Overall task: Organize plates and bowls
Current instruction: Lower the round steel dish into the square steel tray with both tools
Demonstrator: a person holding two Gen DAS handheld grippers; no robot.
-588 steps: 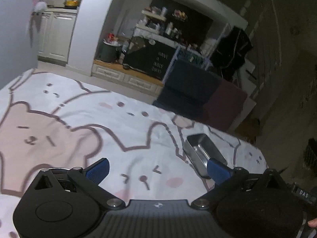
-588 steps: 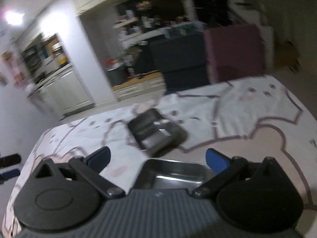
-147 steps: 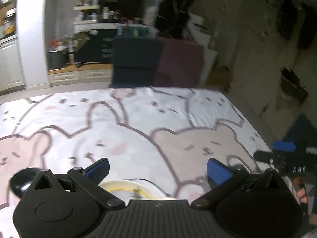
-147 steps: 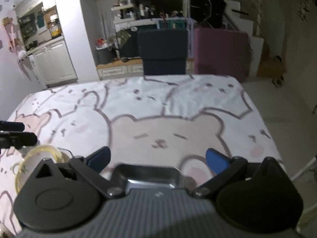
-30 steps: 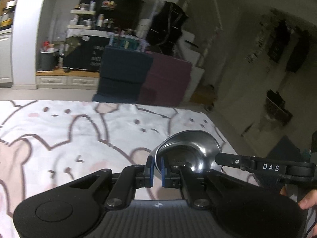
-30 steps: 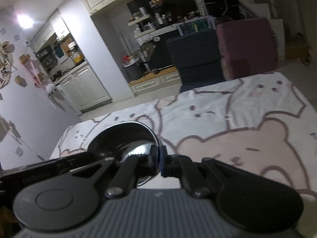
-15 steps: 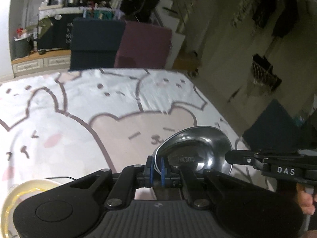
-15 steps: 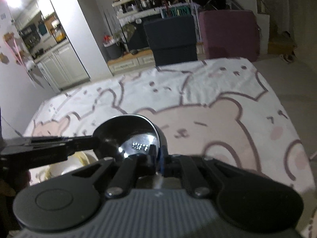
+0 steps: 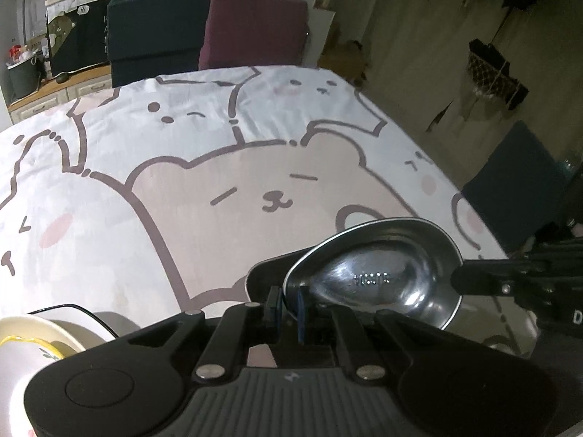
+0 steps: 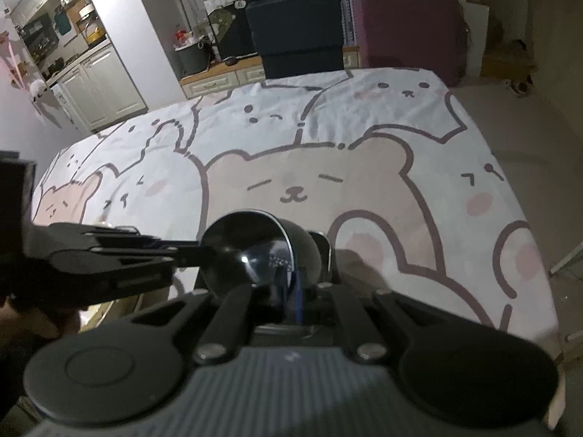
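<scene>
Both grippers pinch one steel bowl (image 9: 379, 276) by opposite rim points: left gripper (image 9: 289, 307) closed on the near rim, right gripper (image 10: 291, 291) likewise. Bowl hangs tilted over a tray (image 9: 255, 280) near the counter's (image 9: 218, 167) front edge, probably for nesting. White dish (image 9: 22, 349) sits front-left.

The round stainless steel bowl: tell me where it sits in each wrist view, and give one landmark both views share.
Left wrist view: the round stainless steel bowl is lower right of centre, its near rim pinched by the left hand-held gripper.
Right wrist view: the same bowl is just left of centre, low, its rim pinched by the right hand-held gripper.
Shared landmark: the maroon block-shaped seat beyond the table.
</scene>
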